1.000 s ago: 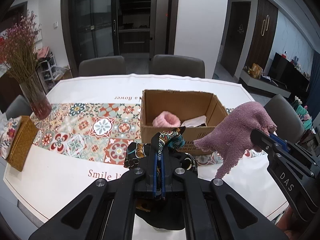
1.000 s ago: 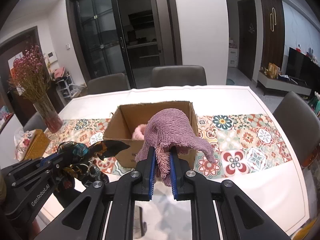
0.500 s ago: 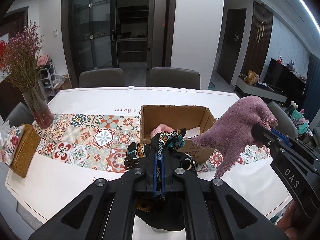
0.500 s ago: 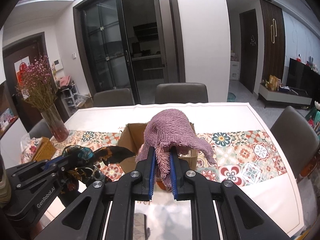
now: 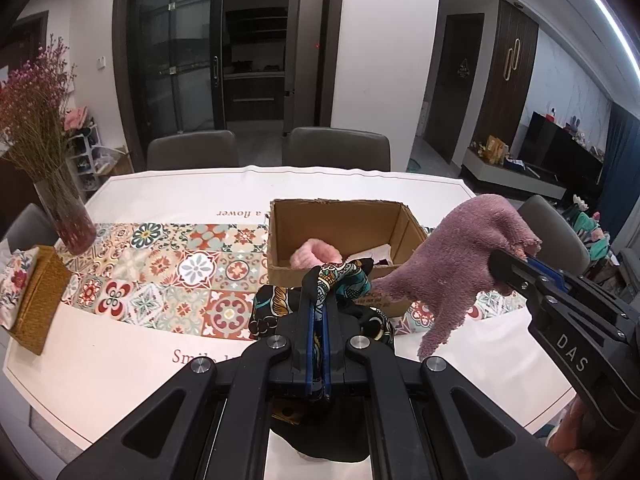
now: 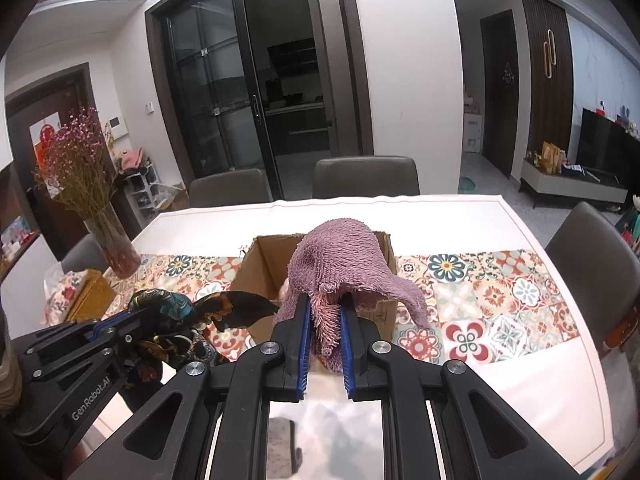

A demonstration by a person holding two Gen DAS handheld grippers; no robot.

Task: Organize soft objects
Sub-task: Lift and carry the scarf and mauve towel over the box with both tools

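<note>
2 soft cloths hang above the desk [image 5: 120,364], near the open cardboard box [image 5: 340,216]. The left hand-held gripper [image 5: 316,300] is clamped tight on a silky scarf [image 5: 340,280], dark with teal and orange print, bunched in folds. The right hand-held gripper [image 6: 324,308] pinches a mauve terry towel [image 6: 344,264], fuzzy and drooping. 1 pink fluffy item [image 5: 316,254] lies inside the box.

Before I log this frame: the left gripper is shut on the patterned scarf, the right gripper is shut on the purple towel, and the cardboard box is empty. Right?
Not quite. The cardboard box is not empty: the left wrist view shows a pink fluffy item inside. The rest holds: the left gripper is shut on the patterned scarf, and the right gripper is shut on the purple towel.
</note>
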